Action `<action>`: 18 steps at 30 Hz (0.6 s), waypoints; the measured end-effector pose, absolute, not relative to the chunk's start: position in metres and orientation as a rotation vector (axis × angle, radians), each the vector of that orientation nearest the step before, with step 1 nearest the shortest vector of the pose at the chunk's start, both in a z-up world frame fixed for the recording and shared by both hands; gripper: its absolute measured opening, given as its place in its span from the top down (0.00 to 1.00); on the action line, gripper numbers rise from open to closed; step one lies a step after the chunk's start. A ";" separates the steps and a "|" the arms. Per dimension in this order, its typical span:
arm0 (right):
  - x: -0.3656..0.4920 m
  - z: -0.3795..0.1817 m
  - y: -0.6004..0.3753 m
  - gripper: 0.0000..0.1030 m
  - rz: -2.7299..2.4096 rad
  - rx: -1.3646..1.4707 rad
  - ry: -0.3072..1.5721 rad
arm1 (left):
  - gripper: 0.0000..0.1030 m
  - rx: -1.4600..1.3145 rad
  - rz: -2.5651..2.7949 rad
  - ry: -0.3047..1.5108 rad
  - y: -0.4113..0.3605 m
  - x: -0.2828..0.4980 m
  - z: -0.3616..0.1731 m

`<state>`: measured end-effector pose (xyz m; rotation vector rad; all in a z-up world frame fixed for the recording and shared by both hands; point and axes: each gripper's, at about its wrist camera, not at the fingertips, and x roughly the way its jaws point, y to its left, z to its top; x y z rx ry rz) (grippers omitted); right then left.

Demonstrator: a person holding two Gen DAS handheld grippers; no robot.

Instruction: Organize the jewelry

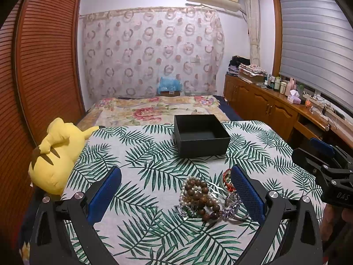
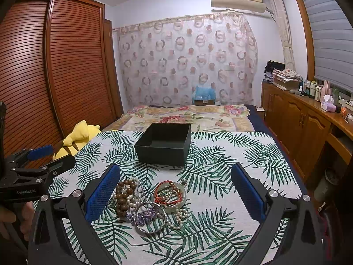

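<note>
Broadly, a leaf-patterned surface [image 1: 154, 154] is seen, with a yellow plush toy [image 1: 55, 154] at its left edge. An open black box [image 1: 200, 135] is set at the far middle. Nearer, a jewelry pile [image 2: 150, 201] is heaped. Both the left hand-held gripper [image 1: 176, 195] and right hand-held gripper [image 2: 175, 193] are spread wide, empty.

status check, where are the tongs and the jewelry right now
Left tongs open, right tongs open, both empty. Jewelry pile loose on leaf-print cloth. Black box empty behind it, path clear.
</note>
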<state>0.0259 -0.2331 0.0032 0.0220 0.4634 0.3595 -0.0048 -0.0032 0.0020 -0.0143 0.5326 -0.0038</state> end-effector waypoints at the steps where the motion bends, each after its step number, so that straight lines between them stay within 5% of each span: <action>1: 0.026 0.003 -0.233 0.02 0.360 0.022 0.463 | 0.07 -0.015 -0.004 0.533 -0.003 -0.005 0.002; 18: 0.025 0.004 -0.234 0.02 0.360 0.023 0.463 | 0.07 -0.018 -0.006 0.532 -0.002 -0.006 0.004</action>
